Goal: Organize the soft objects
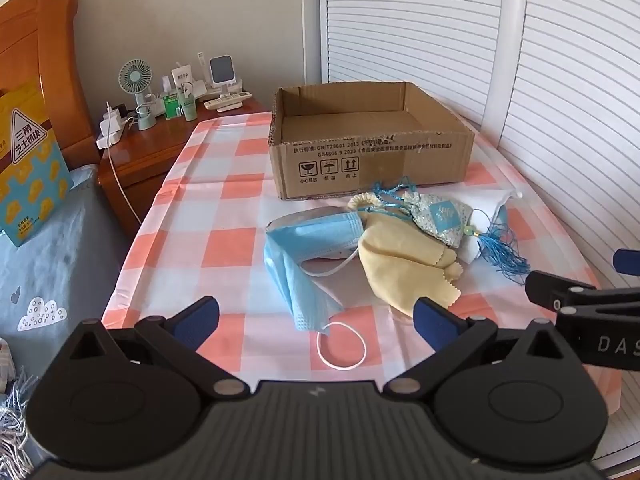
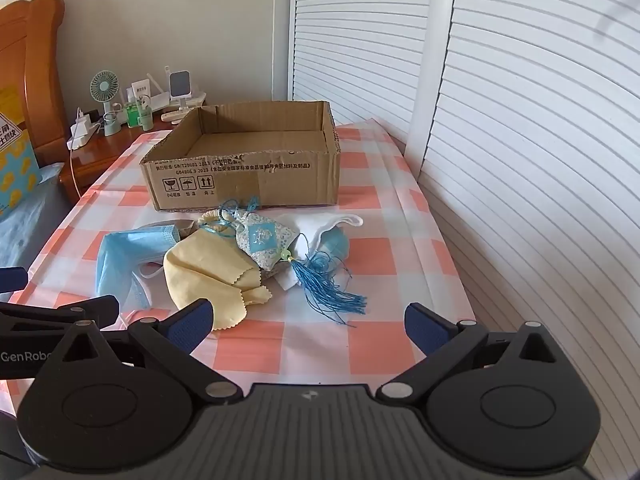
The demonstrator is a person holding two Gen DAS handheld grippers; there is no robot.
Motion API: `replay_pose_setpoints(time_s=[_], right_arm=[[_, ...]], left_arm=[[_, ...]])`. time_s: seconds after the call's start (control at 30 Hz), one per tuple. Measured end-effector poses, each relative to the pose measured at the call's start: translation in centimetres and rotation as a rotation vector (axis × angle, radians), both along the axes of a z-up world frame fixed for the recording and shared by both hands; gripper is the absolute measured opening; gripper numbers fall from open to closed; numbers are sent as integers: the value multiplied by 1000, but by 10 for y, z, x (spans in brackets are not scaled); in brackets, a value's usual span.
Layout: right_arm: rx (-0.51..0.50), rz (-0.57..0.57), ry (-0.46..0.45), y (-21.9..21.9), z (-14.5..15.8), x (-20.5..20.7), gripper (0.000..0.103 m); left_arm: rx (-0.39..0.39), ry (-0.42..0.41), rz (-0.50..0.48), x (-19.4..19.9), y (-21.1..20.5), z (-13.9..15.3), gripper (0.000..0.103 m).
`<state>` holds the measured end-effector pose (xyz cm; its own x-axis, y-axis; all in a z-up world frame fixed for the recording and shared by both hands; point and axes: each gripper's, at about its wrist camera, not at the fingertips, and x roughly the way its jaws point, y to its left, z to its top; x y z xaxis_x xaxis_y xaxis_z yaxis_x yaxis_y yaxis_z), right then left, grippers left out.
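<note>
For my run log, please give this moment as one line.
left tongs: open, empty | right tongs: open, empty | cardboard box: empty | soft items: on table, before box

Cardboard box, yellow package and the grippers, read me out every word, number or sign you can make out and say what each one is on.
"GB/T29601 2013" and "GB4806.9 2023": cardboard box, front wall; the Chinese print around them is too small to read.
Fragile-glass, umbrella and two-arrows signs: same wall; their captions are blurred.
"三角芝士奶块": triangle on the yellow package.
"DAS", cut off: right gripper.
"GenRobo", cut off: left gripper.
Nightstand bottles: labels unreadable.
</note>
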<state>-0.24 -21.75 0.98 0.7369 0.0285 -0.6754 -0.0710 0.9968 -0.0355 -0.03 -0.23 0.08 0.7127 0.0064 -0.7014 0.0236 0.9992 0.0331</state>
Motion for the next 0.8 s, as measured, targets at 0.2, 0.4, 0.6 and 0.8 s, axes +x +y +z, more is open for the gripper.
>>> replay_pose_setpoints(time_s=[0.2, 0.4, 0.6, 0.8], right_arm=[[1, 0, -2, 1, 0, -1, 103], [0, 0, -3, 1, 1, 0, 103], [-1, 0, -3, 1, 2, -1, 103], [0, 0, -5, 2, 3, -2, 103]], left_arm=[[-4, -1, 1, -1, 2, -3, 102], [-9, 0, 6, -1, 2, -2, 102], [-10, -2, 5, 0, 2, -1, 102], [-9, -3, 5, 0, 2, 0, 102]])
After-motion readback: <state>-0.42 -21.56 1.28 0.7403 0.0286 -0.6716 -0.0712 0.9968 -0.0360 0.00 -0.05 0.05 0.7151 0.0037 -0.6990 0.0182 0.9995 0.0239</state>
